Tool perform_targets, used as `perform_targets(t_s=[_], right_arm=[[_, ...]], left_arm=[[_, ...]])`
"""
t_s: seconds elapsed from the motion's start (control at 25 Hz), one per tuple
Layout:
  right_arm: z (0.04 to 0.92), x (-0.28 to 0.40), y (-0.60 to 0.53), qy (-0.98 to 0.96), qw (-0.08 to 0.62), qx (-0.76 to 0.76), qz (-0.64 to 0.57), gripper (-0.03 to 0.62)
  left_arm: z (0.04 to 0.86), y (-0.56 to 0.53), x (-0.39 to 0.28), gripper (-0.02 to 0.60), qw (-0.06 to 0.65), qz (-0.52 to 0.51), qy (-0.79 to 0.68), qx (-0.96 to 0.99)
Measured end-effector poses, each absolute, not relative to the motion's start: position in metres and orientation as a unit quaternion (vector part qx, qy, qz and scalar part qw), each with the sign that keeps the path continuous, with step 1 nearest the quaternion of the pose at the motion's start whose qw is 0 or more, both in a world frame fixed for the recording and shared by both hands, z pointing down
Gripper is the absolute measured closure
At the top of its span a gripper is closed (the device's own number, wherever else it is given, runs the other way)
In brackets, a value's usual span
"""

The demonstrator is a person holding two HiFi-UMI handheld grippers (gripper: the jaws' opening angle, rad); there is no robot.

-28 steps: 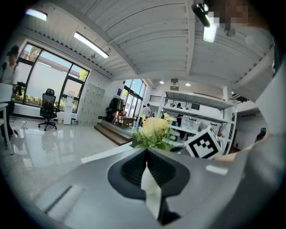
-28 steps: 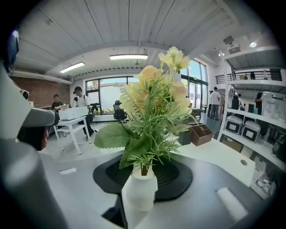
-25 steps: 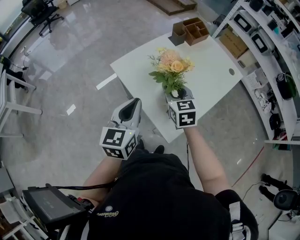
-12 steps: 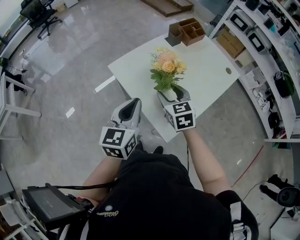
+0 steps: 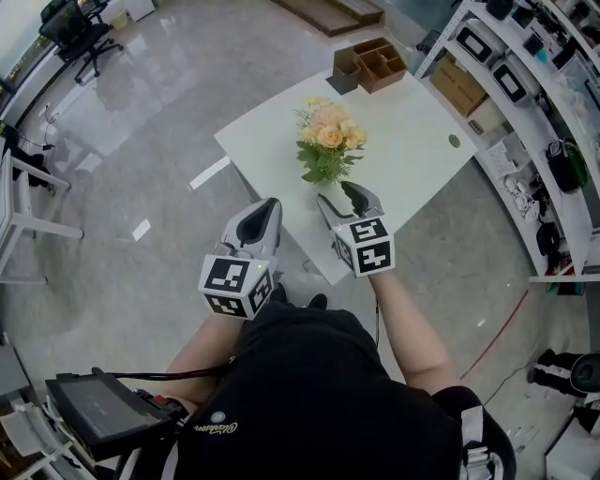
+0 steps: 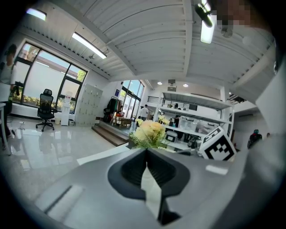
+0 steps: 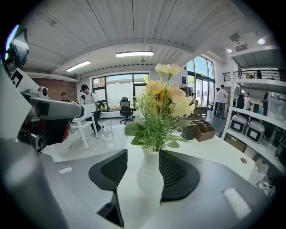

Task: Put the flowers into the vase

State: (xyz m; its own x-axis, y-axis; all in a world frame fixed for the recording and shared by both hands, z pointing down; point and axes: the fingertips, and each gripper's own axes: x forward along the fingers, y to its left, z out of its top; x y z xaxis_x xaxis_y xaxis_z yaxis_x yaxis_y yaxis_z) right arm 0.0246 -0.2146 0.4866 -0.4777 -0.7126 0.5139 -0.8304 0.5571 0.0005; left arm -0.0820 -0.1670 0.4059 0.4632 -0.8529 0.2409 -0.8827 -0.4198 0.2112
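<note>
A bunch of peach and yellow flowers (image 5: 328,139) with green leaves stands in a white vase (image 7: 149,176) on the white table (image 5: 412,141). In the head view the leaves hide the vase. My right gripper (image 5: 337,195) sits just on the near side of the bunch. In the right gripper view its jaws flank the vase with a gap on each side; they are closing a little and the pads do not touch it. My left gripper (image 5: 272,202) hangs off the table's near-left edge, shut and with nothing in it. The flowers (image 6: 149,132) show beyond its jaws.
A brown wooden organiser (image 5: 375,61) and a dark box (image 5: 345,70) sit at the table's far corner. Shelving with equipment (image 5: 534,84) runs along the right. A tablet (image 5: 94,408) hangs at the lower left. An office chair (image 5: 80,23) stands far off on the shiny floor.
My right gripper's jaws have opened off the vase and the gripper has drawn back toward me. The vase with flowers stays standing on the table. The left gripper has not moved.
</note>
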Motion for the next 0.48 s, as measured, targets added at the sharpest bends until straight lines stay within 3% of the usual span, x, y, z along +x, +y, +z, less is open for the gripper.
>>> perform_targets(t_s=[0.24, 0.48], right_arm=[[0.450, 0.045, -0.207, -0.839, 0.177, 0.499, 0.122, 0.505], [0.405, 0.073, -0.191, -0.824, 0.085, 0.548, 0.118, 0.592]], left_arm=[[0.399, -0.167, -0.071, 0.574, 0.151, 0.048, -0.507, 0.847], [0.395, -0.166, -0.059, 0.574, 0.149, 0.049, -0.497, 0.853]])
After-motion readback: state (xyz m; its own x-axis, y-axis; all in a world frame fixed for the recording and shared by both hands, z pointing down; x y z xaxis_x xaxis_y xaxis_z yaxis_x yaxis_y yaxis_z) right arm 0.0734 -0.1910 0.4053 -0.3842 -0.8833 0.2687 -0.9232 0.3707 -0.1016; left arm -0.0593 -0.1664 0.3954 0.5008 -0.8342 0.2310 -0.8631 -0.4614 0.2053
